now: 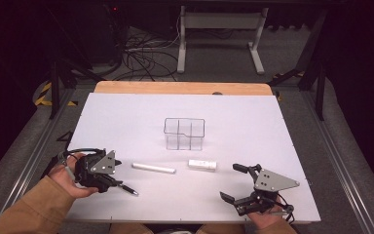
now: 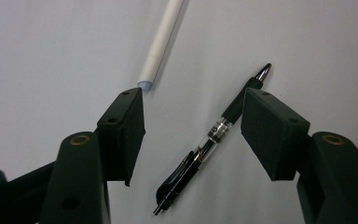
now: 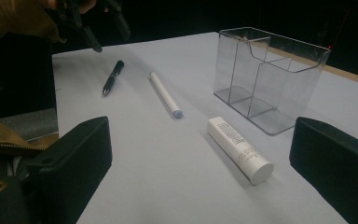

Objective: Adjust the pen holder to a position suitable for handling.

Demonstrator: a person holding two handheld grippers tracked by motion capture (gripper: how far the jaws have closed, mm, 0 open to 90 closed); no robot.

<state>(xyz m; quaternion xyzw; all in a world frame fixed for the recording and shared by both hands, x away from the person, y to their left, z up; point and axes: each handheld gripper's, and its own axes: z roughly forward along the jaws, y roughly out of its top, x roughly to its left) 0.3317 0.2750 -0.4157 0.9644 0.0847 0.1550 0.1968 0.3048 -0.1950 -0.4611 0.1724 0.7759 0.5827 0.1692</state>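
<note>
The black pen (image 2: 204,148) lies flat on the white table (image 1: 253,117), between the left gripper's (image 2: 191,121) parted jaws, seemingly untouched by either pad. Just beyond it rests a white marker (image 2: 161,44). The right gripper (image 1: 239,182) gapes wide near a white tube (image 3: 240,149) and a clear plastic organizer (image 3: 268,77).
</note>
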